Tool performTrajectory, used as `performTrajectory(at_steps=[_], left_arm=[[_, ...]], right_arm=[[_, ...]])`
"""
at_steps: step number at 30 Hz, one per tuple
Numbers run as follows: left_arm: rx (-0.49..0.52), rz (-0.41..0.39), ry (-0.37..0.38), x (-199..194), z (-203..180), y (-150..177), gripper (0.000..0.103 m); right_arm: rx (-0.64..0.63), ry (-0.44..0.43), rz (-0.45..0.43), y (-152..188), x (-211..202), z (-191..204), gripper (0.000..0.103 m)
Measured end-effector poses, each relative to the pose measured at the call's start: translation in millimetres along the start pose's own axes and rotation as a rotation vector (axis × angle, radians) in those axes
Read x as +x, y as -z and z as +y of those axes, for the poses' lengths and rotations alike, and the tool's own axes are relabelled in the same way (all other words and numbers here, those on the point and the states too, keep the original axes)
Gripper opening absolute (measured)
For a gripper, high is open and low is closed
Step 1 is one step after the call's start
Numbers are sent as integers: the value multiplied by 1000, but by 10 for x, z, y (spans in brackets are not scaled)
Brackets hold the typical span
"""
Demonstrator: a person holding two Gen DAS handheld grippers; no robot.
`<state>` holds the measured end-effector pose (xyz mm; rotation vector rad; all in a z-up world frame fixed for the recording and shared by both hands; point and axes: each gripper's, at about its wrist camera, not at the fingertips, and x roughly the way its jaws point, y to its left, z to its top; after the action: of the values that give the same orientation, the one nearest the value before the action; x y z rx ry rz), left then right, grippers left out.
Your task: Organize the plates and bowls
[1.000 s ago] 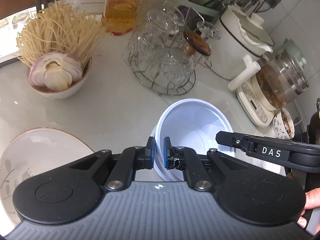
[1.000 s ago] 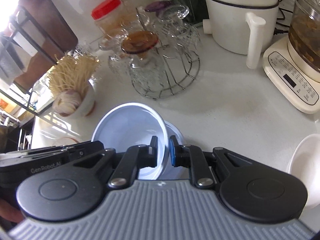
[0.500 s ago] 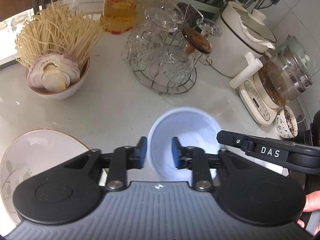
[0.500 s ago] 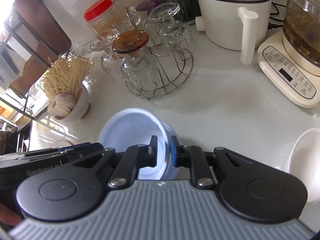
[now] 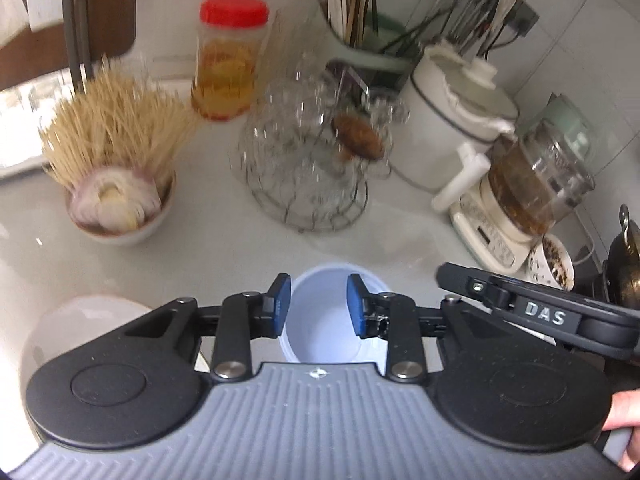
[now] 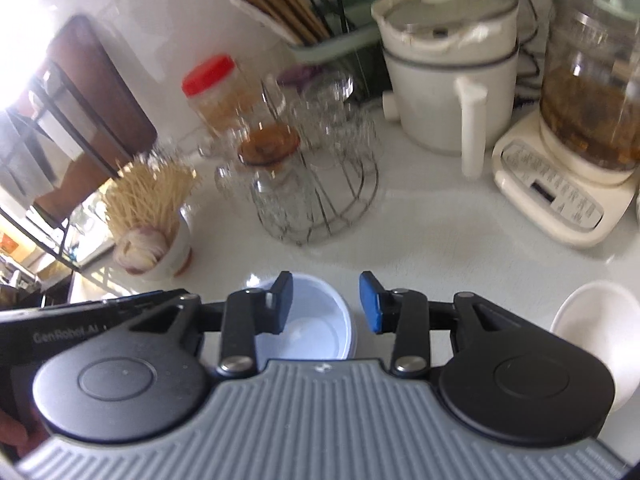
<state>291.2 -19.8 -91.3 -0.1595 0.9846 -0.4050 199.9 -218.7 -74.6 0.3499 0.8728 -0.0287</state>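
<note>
White counter (image 5: 224, 248) fills both views, a little blurred. At the lower middle of each frame sits the pale blue bowl (image 5: 324, 320), upright; it seems to be two bowls nested, but the blur hides the rims. My left gripper (image 5: 319, 304) is spread wide above it, touching nothing. My right gripper (image 6: 328, 305) is also released, the bowl (image 6: 316, 328) below its left finger. One white plate (image 5: 80, 320) lies at lower left.

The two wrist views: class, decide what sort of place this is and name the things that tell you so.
Most likely a home kitchen counter. A holder of chopsticks and utensils stands at the back beside a white electric cooker, and a wire rack of upturned glasses sits mid-counter behind a white bowl.
</note>
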Motion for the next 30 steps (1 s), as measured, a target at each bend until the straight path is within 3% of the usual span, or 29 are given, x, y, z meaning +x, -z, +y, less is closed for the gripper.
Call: performTrajectory(at_steps=[15,30], left_arm=[[134,-131,60,-663,-406,-67,35],[248,-105,159,-740,-847,-23,35]], right_arm=[[-22,47,-219,-4,-783,53,40],[35,172,-289,180,-1290,-115,40]])
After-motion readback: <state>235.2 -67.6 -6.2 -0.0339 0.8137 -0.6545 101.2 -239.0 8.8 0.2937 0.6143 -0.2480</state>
